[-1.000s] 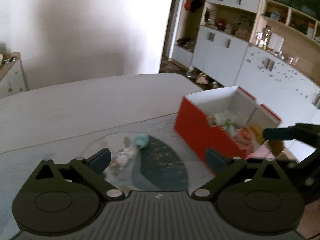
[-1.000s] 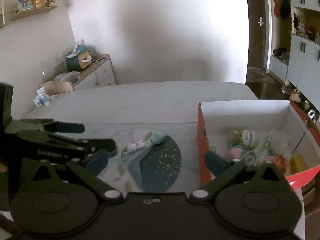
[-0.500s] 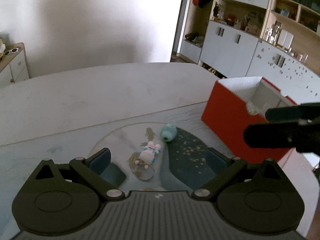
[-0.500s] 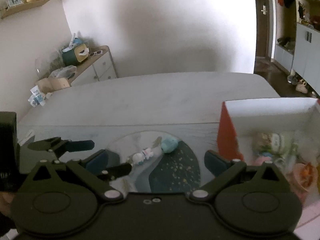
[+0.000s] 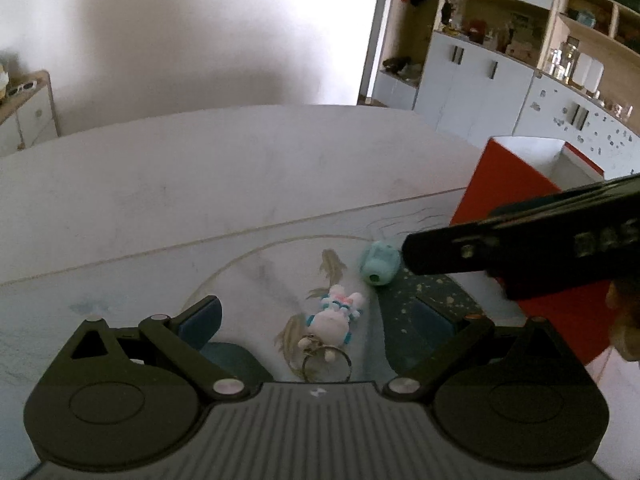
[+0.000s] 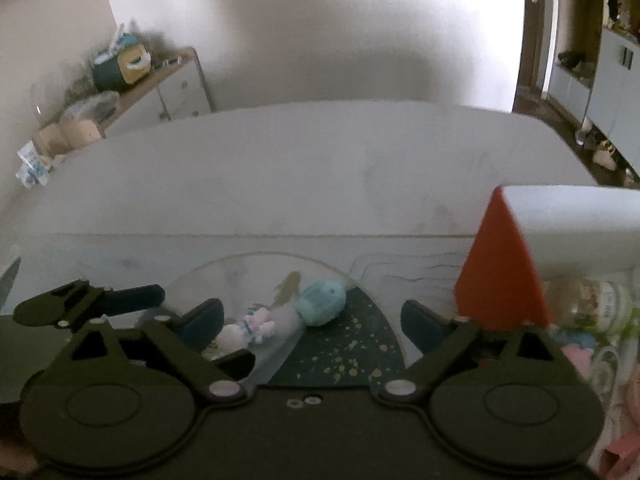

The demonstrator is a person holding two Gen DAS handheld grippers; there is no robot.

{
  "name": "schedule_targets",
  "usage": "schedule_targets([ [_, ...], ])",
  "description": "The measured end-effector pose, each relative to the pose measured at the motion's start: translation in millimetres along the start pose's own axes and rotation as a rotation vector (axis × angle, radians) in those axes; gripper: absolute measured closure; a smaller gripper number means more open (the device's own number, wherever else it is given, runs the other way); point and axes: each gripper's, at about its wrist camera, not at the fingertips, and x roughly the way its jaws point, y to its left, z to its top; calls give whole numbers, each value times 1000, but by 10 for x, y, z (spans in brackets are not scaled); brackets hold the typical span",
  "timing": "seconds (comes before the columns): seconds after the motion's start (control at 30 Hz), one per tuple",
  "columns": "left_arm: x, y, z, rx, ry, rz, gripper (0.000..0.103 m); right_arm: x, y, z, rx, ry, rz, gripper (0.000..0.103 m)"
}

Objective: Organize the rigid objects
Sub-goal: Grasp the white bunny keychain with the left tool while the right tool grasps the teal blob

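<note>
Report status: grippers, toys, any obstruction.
Left gripper open over bunny keychain. Right gripper open, jaws just narrowing, teal toy ahead, nothing gripped. Red box to the right; path clear.

Left black two-finger gripper [image 5: 318, 318] fills the frame bottom, jaws wide apart, nothing pinched. Right black two-finger gripper [image 6: 312, 320], jaws just been closing slightly, nothing pressed between them, also enters left view at right edge.
</note>
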Motion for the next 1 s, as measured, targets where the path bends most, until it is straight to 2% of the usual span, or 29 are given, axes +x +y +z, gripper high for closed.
schedule_targets([
  [0.1,70,0,-2,5,9,-5,2,126,-22,19,-18,26,-7,16],
  [0.17,100,-22,-5,25,1,-1,2,201,-26,19,-29,44,-14,23],
  [0.4,152,-59,-37,37,9,3,3,335,-36,15,-61,76,-15,33],
  [0.6,164,-89,-41,43,10,3,24,372,-22,11,-72,83,-4,42],
  [0.73,177,-133,-45,67,33,15,49,381,-31,4,-78,82,-1,51],
  [0.8,171,-163,-55,89,33,32,52,367,-45,-13,-74,82,0,55],
  [0.93,150,-192,-61,97,38,18,63,379,-38,16,-74,83,8,65],
  [1.0,145,-212,-60,101,42,16,67,382,-48,24,-70,85,14,65],
])
